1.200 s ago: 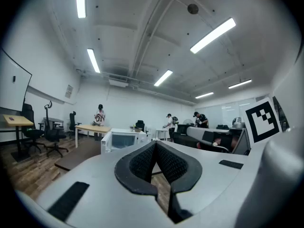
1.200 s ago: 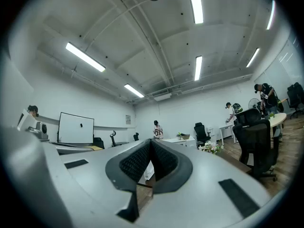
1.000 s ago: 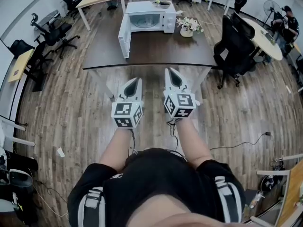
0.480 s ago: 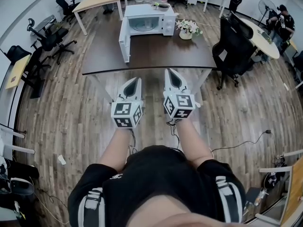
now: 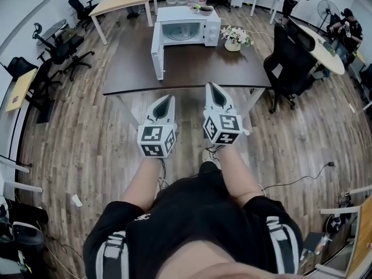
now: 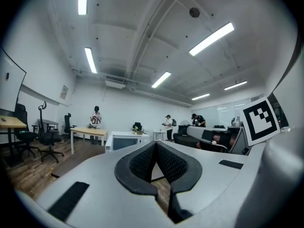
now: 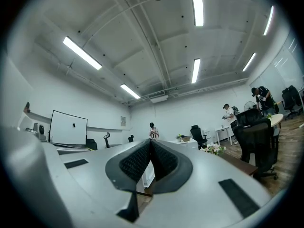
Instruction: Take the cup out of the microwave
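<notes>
The white microwave (image 5: 187, 23) stands at the far side of the dark table (image 5: 192, 68), its door (image 5: 156, 56) swung open to the left. I see no cup; the microwave's inside is not visible from here. My left gripper (image 5: 169, 97) and right gripper (image 5: 210, 85) are held side by side just short of the table's near edge, both pointing at the microwave. Each is shut with nothing between its pads. In the left gripper view the microwave (image 6: 124, 140) shows small beyond the closed tips (image 6: 155, 143). The right gripper view shows its tips (image 7: 150, 140) closed too.
A bowl (image 5: 201, 7) sits on top of the microwave and a vase of flowers (image 5: 235, 36) stands to its right on the table. A black office chair (image 5: 290, 60) is at the table's right end. Other desks, chairs and people fill the far room.
The table edge and microwave have drawn a little nearer to both grippers as the person stepped forward. Both grippers stay shut and side by side.
</notes>
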Demonstrator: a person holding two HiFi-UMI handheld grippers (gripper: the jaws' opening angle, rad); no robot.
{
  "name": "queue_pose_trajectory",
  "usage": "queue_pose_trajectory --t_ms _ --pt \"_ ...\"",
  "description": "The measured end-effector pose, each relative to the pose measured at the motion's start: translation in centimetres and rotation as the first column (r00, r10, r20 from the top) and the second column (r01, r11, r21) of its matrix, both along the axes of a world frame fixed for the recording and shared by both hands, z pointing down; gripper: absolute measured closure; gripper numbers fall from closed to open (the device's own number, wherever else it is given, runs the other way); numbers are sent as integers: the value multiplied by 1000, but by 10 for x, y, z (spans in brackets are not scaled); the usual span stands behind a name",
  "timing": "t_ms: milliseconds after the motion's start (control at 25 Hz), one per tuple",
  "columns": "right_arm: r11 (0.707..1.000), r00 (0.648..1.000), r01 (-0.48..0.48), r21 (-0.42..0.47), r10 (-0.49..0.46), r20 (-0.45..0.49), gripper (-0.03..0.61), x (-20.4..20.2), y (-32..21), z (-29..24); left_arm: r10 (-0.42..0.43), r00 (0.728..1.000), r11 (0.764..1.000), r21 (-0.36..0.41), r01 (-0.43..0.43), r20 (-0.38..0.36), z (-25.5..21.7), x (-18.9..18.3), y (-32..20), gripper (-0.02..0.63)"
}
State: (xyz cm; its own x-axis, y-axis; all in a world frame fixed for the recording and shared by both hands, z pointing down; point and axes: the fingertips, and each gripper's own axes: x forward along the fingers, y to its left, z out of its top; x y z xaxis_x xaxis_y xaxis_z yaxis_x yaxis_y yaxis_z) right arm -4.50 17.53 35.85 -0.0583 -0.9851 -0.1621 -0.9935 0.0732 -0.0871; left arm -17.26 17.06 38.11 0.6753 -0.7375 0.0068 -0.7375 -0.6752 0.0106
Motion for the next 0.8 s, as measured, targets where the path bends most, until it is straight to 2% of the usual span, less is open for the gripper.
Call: queue_pose_trajectory --t_ms 320,560,800 --pt "1000 1000 12 18 -11 -22 578 21 -73 5 -5 1000 1000 30 5 20 6 22 -67 612" --pt "999 999 48 -9 -48 -5 578 58 -182 20 -37 999 999 0 37 33 21 58 -167 612" --pt "996 996 85 -19 -85 6 578 109 -308 24 -78 996 996 -39 80 36 26 109 -289 612"
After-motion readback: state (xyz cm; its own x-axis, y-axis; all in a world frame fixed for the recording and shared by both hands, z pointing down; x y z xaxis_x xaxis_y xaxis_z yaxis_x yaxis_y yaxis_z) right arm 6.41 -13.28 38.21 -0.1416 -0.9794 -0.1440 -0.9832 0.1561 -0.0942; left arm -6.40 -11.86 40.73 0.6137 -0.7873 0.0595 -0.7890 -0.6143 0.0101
